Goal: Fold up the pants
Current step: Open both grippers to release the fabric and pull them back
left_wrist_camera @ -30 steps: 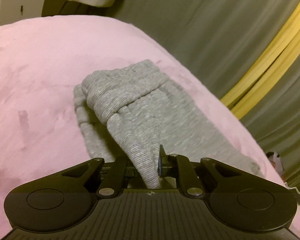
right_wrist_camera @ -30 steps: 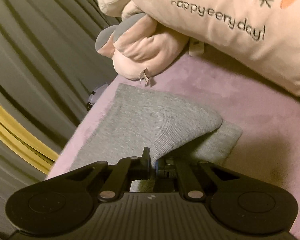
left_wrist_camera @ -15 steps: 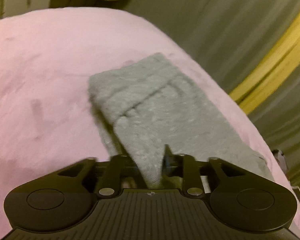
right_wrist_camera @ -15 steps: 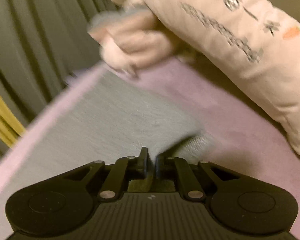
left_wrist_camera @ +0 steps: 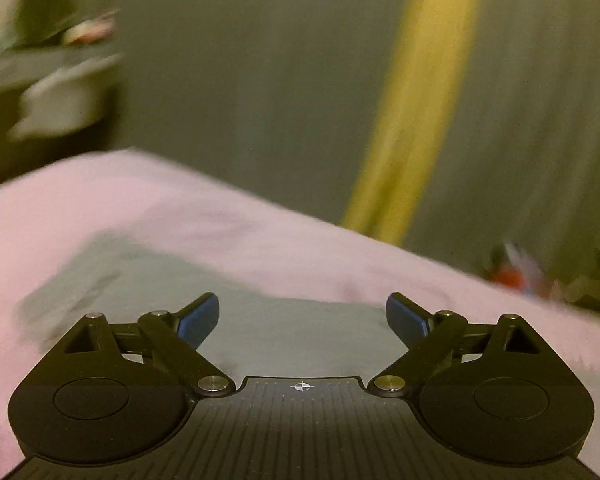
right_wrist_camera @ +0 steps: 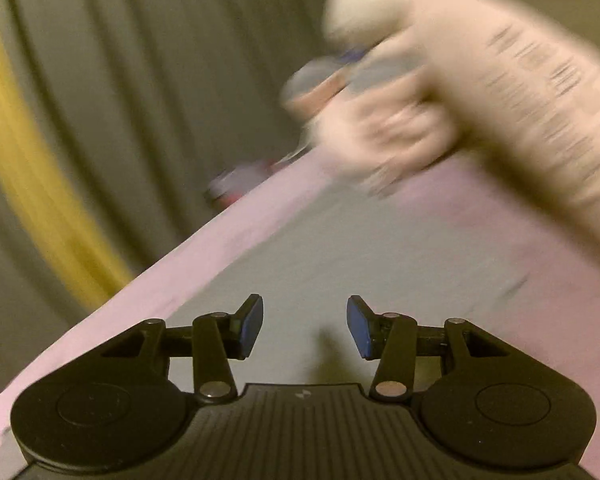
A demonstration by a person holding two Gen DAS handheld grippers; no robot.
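Observation:
The grey pants [left_wrist_camera: 140, 280] lie flat and folded on the pink bed cover [left_wrist_camera: 100, 200]. They also show in the right wrist view [right_wrist_camera: 380, 264], lying flat along the bed's edge. My left gripper [left_wrist_camera: 302, 316] is open and empty just above the pants. My right gripper [right_wrist_camera: 305, 326] is open and empty above the pants too. Both views are blurred by motion.
A cream plush pillow [right_wrist_camera: 500, 80] with printed letters lies at the back right of the bed. Grey curtains with a yellow stripe [left_wrist_camera: 412, 120] hang beyond the bed's edge. A dark shelf with white cloth [left_wrist_camera: 52, 80] stands at the far left.
Both grippers have opened and let go of the pants. The lifted fold has dropped flat onto the bed. Both grippers have tilted up and pulled back.

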